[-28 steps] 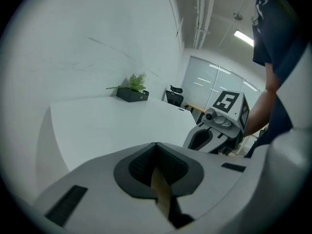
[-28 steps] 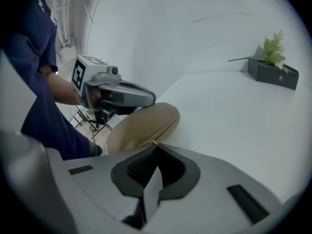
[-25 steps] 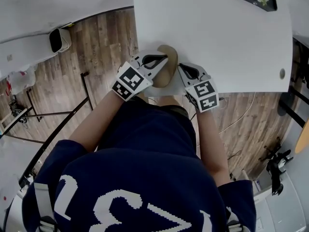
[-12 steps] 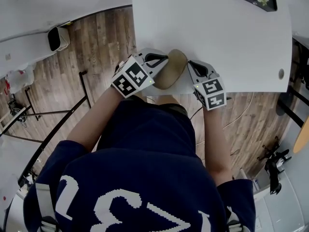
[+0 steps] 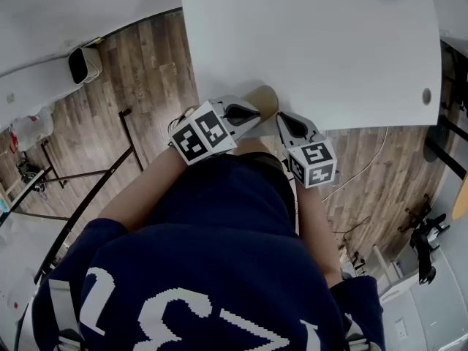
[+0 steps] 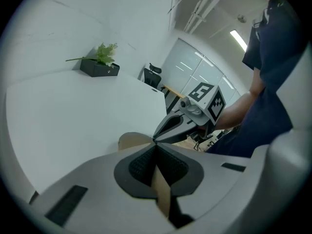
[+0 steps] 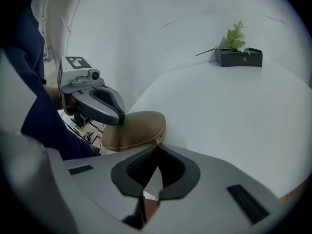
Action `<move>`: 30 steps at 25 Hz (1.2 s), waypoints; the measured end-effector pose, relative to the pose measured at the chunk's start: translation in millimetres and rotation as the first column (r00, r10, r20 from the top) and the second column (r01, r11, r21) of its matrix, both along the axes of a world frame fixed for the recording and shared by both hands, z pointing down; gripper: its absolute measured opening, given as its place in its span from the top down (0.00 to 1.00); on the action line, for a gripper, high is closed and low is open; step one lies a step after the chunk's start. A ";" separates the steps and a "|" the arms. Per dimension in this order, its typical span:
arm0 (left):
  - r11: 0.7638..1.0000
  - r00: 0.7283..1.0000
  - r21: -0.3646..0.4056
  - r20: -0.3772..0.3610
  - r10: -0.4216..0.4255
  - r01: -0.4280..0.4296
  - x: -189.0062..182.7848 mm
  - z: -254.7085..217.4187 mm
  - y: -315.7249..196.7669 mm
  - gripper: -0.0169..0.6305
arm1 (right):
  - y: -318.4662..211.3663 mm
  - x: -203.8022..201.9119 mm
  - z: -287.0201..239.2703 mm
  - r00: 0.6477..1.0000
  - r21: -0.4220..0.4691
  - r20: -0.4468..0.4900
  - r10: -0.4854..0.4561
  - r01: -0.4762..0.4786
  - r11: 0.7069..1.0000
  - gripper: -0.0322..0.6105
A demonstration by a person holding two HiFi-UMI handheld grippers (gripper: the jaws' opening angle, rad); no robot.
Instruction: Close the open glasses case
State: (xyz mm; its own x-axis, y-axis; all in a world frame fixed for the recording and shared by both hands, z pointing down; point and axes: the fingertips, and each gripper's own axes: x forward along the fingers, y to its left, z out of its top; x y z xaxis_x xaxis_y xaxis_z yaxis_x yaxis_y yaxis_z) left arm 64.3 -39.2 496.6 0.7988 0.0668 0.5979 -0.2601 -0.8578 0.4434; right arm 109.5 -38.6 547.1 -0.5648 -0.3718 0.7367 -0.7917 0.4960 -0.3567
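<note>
While the tan case [image 5: 262, 96] is sitting at the near edge of the white table [image 5: 314, 42], just above centre in the head view, the two grippers are flanking it. The left gripper [image 5: 252, 115] is lying against the case's left side, its jaws meeting at the tips with only a tan sliver showing in the slit behind them. The right gripper [image 5: 281, 118] is sitting just right of the case, jaws pressed together on nothing. From the right gripper view the case is looking closed (its domed halves are meeting along the seam).

The matte tabletop is carrying a dark planter [image 7: 239, 57] at its far end and is showing a small round hole [image 5: 426, 96] near the right edge. Wood-plank floor [image 5: 146, 72] is showing at left and lower right, with a pale bin [image 5: 82, 64] at upper left and black stand legs [image 5: 88, 170] below it. A glass wall [image 6: 195, 67] and an office chair [image 6: 153, 76] are standing beyond the table in the left gripper view.
</note>
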 end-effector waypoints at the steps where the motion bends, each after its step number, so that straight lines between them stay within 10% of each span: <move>1: 1.000 1.000 0.002 -0.007 -0.002 0.002 0.1 0.1 0.3 0.95 | -1.0 2.6 1.1 0.999 0.011 -0.018 -0.028 0.028 1.000 0.92; 8: 0.998 0.999 -0.066 -0.047 0.018 -0.021 2.2 0.9 -0.9 0.95 | -36.3 5.3 6.3 0.929 0.100 -0.179 -0.323 0.344 0.934 0.92; 16: 0.993 0.997 -0.111 -0.076 0.029 -0.037 1.5 0.4 -2.8 0.95 | -72.6 -29.9 14.3 0.593 0.084 -0.230 -0.771 0.802 0.592 0.92; 19: 0.992 0.993 -0.125 -0.116 0.008 -0.023 -0.3 -2.5 -3.8 0.95 | -73.5 -30.4 11.0 0.646 0.070 -0.190 -0.740 0.760 0.646 0.91; 25: 0.988 0.974 -0.016 -0.163 -0.157 0.156 -28.5 -22.4 -40.1 0.95 | -113.1 -19.7 -44.0 0.924 0.252 -0.060 -0.378 0.380 0.890 0.88; 30: 0.923 0.921 0.182 -0.264 -0.285 0.338 -58.3 -74.4 -93.4 0.95 | -155.8 15.9 -126.6 0.999 0.460 0.026 -0.034 0.019 0.888 0.90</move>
State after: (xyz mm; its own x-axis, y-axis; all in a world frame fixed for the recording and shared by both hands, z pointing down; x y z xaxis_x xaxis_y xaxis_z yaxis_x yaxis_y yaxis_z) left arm 6.0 -132.6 422.2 0.8735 -0.3195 0.3672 -0.4441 -0.8321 0.3324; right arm 125.4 -194.4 420.5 -0.5998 -0.6486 0.4685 -0.7679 0.6313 -0.1091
